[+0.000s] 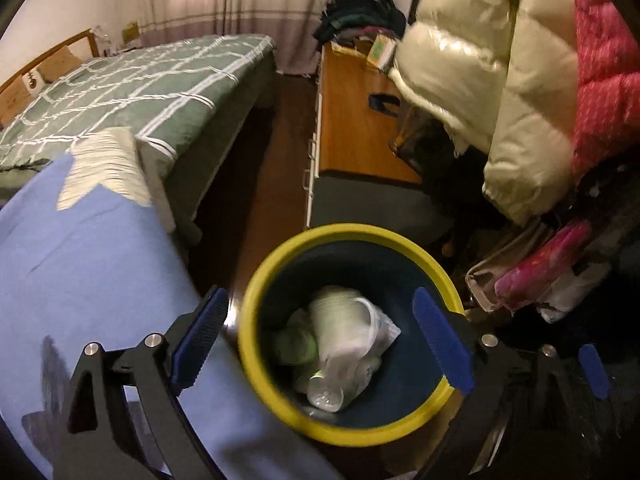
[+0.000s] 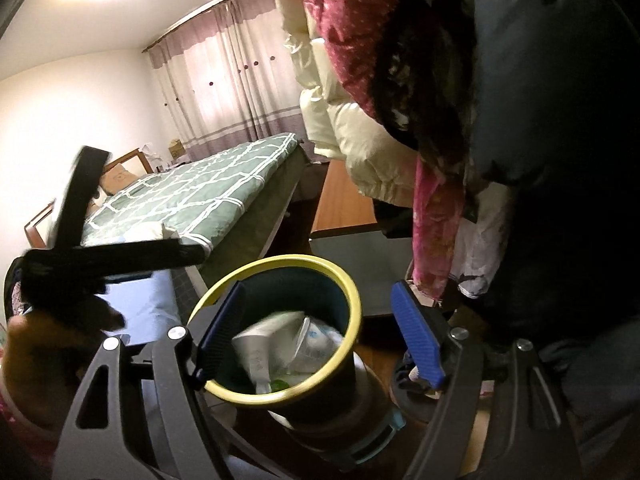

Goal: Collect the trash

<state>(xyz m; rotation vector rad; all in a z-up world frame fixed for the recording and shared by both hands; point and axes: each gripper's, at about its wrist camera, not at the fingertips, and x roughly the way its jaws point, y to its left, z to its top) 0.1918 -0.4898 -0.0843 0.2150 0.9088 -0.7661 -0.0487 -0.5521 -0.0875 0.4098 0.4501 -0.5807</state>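
Note:
A dark blue trash bin with a yellow rim (image 1: 260, 280) stands on the floor beside the bed; it also shows in the right wrist view (image 2: 340, 276). Inside lie crumpled white wrappers and paper (image 1: 348, 328) and a clear bottle (image 1: 328, 392); the same white trash (image 2: 280, 340) shows from the right. My left gripper (image 1: 324, 340) is open and empty above the bin's mouth. My right gripper (image 2: 320, 336) is open and empty, just over the bin. The left gripper's black body (image 2: 100, 256) shows at the left of the right wrist view.
A bed with a green checked cover (image 1: 140, 88) and a light blue sheet (image 1: 80, 260) lies to the left. A wooden low cabinet (image 1: 352, 120) stands ahead. Hanging cream (image 1: 480, 60) and pink jackets (image 1: 604, 60) and cluttered bags (image 1: 532, 276) crowd the right side.

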